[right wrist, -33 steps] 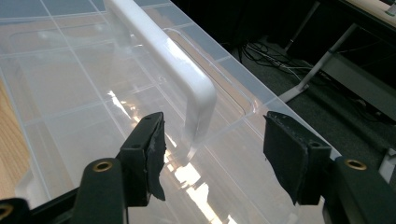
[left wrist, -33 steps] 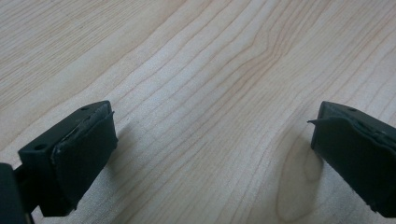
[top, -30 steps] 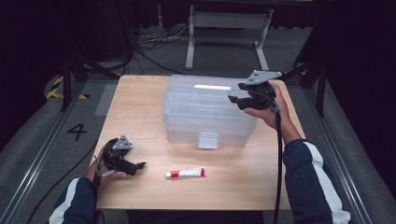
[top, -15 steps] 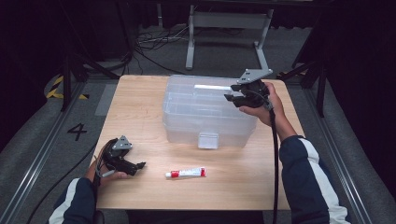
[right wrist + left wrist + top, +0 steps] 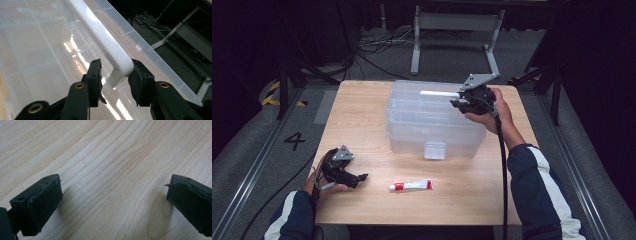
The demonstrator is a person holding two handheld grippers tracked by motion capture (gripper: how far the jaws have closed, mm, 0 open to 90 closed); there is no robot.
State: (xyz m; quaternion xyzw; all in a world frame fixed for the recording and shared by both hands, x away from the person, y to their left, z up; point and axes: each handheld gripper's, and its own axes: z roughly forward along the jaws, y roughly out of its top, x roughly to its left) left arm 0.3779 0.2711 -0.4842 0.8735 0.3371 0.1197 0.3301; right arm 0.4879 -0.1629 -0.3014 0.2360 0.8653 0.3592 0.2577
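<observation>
Clear plastic storage box [image 5: 432,122] sits mid-tabletop [image 5: 362,120], lid on. Right tool [image 5: 115,73] has just been closing around the white handle [image 5: 105,42] on the lid; one pad touches, the other looks just short. Left tool [image 5: 112,202] rests wide open, empty. Box likely light, stiff, slick; the handle's end suits gripping.

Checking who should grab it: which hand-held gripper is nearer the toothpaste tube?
Left. The left hand-held gripper rests just beside the toothpaste tube; the right hand-held gripper is up at the clear box's handle.
</observation>
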